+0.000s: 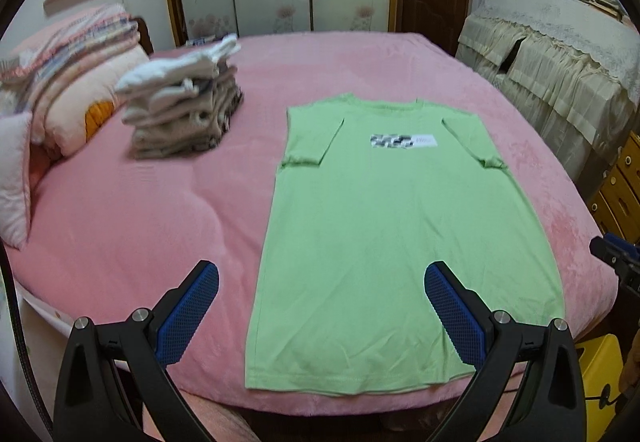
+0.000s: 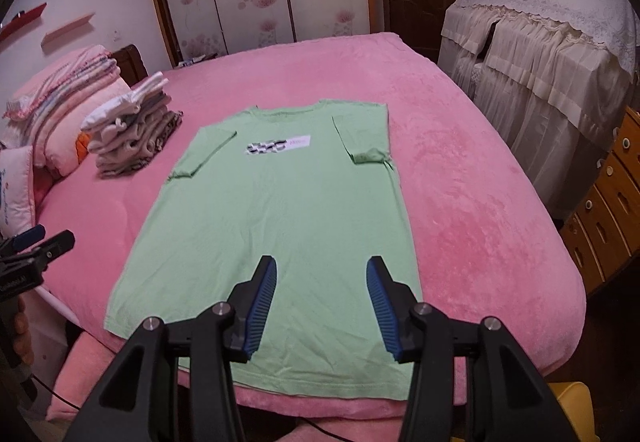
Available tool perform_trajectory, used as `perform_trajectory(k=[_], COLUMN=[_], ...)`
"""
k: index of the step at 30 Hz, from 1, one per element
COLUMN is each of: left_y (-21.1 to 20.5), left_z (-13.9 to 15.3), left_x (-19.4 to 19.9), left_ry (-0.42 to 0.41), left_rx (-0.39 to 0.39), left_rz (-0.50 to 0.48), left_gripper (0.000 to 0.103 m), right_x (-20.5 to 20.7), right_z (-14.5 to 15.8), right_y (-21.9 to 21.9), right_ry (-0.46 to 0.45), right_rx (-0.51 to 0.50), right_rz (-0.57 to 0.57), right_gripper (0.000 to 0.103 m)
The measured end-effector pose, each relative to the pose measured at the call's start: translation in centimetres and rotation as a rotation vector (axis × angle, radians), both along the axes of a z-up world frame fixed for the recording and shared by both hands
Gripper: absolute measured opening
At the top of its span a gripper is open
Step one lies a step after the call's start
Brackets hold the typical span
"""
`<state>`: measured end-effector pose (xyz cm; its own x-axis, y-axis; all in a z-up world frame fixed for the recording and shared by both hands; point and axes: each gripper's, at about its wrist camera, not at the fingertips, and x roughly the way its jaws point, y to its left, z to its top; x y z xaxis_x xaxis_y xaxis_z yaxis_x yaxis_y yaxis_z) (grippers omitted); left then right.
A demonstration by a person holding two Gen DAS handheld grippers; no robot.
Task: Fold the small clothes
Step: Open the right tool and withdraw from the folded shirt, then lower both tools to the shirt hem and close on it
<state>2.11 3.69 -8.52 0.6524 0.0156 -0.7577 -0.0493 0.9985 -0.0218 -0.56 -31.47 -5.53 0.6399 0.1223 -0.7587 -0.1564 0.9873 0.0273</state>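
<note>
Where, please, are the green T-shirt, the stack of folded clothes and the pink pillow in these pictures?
green T-shirt (image 2: 280, 210): right wrist view, mid-chest.
stack of folded clothes (image 1: 184, 110): left wrist view, side.
pink pillow (image 1: 14, 178): left wrist view, its face.

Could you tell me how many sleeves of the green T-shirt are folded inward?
2: the left sleeve and the right sleeve, both folded onto the chest of the T-shirt.

Bed (image 2: 460, 170) with a pink plush cover fills the frame centre. A green T-shirt (image 2: 280, 226) lies flat on it at centre, sleeves folded in, hem at the near edge. A stack of folded clothes (image 2: 132, 134) sits at left, apart from the shirt. Pillows and folded bedding (image 2: 60, 114) lie at far left.
</note>
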Motion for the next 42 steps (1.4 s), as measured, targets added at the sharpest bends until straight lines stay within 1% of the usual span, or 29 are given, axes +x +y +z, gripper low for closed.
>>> perform_trajectory(k=[6,9,12,16,20,22,25,29,34,37,39,42], left_y=[2.7,3.8,4.6,5.6,7.0,7.6,8.7,9.5,10.1,10.2,10.4,10.3], left_z=[-4.2,-6.4,-8.5,-11.3,-13.9,-14.8,-15.9,-16.9,-17.5,-17.7,-17.9,-18.0], left_x=[0.2,0.1,0.2,0.4,0.4,0.3,0.0,-0.3,-0.8,-1.1,-1.5,-2.1], left_ry=[0.081,0.111,0.146,0.217,0.273,0.293,0.317,0.346,0.336,0.336,0.342,0.351], left_rx=[-0.051,-0.048,-0.033,-0.037,-0.078,-0.117,-0.178,-0.240,-0.281,-0.292,-0.293,-0.289], left_rz=[0.028,0.044,0.050,0.076,0.102,0.112,0.122,0.110,0.083,0.067,0.055,0.036], left_gripper=[0.102,0.102,0.102,0.102,0.102,0.102,0.099,0.091,0.085,0.084,0.081,0.075], right_x=[-0.3,-0.3,-0.5,-0.4,-0.4,-0.3,-0.5,-0.9,-1.5,-1.8,-1.8,-1.6], right_z=[-4.2,-6.0,-7.6,-9.1,-10.4,-10.9,-11.4,-12.0,-12.7,-13.3,-13.8,-14.6], right_y=[-1.7,-3.0,-4.1,-5.1,-5.9,-6.3,-6.8,-7.5,-8.8,-9.4,-9.7,-9.9], right_ry=[0.083,0.123,0.147,0.171,0.195,0.210,0.223,0.237,0.263,0.280,0.291,0.306], right_rx=[-0.046,-0.049,-0.045,-0.060,-0.070,-0.065,-0.058,-0.045,-0.013,-0.007,0.007,0.029], right_rz=[-0.040,-0.071,-0.091,-0.101,-0.110,-0.113,-0.112,-0.103,-0.086,-0.085,-0.089,-0.092], right_gripper=[0.047,0.047,0.047,0.047,0.047,0.047,0.047,0.047,0.047,0.047,0.047,0.047])
